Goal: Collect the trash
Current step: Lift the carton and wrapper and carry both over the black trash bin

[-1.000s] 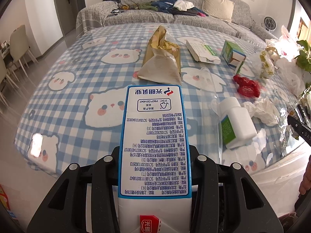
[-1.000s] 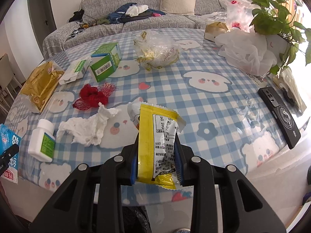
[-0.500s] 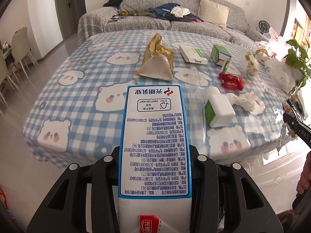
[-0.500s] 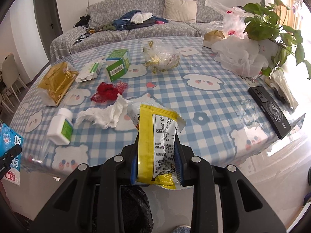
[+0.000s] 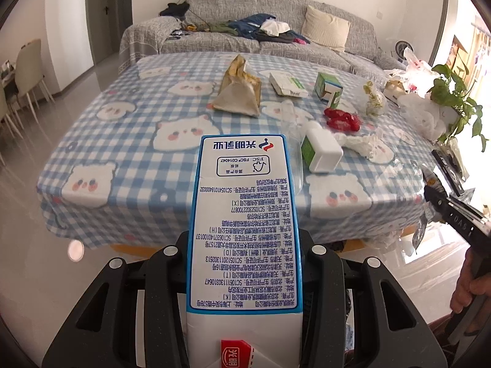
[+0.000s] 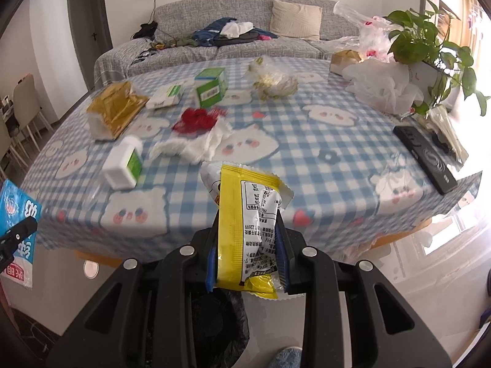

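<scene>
Your left gripper point(image 5: 244, 245) clamps the stiff, light milk carton point(image 5: 244, 214) by its sides, while your right gripper point(image 6: 248, 245) pinches the crinkly, slippery yellow snack wrapper point(image 6: 248, 220) mid-body, both off the table.

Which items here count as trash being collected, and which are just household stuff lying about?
Trash: milk carton in left gripper; yellow wrapper in right gripper; crumpled tissue; red netting.
Lying about: black phone; potted plant; sofa clothes.

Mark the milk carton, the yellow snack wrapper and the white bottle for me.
milk carton point(image 5: 244, 214), left wrist view, printed panel.
yellow snack wrapper point(image 6: 233, 214), right wrist view, yellow strip.
white bottle point(image 6: 122, 165), right wrist view, body beside green label.
</scene>
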The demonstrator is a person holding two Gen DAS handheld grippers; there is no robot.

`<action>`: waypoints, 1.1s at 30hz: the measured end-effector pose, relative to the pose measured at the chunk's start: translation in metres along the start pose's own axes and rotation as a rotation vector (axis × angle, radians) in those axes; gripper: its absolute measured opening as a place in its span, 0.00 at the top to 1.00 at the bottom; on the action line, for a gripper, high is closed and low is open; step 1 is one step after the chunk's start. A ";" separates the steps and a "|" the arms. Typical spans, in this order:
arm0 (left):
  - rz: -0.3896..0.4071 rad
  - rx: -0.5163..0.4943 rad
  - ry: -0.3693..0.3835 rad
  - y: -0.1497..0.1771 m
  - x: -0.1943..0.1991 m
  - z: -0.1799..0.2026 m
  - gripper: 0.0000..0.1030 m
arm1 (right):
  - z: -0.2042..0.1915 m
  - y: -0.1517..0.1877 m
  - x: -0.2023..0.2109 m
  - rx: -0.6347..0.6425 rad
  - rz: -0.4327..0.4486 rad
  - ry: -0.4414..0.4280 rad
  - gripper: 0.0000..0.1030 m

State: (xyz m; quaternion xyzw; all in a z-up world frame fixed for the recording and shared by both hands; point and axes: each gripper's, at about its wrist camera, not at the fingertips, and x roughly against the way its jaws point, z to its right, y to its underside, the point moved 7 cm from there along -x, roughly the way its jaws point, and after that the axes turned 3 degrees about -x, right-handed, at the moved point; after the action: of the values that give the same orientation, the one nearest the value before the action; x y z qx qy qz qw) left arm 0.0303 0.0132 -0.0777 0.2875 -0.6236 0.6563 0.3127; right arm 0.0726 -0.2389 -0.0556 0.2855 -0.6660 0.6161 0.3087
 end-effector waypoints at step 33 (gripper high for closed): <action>-0.120 0.065 -0.034 0.123 -0.063 -0.035 0.60 | -0.097 0.159 -0.053 0.121 -0.215 -0.045 0.73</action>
State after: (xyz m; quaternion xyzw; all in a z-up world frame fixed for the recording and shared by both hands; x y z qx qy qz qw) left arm -0.0232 0.0420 -0.2068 0.3455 -0.5888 0.6514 0.3311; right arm -0.0079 -0.1295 -0.1936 0.3870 -0.5998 0.6122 0.3400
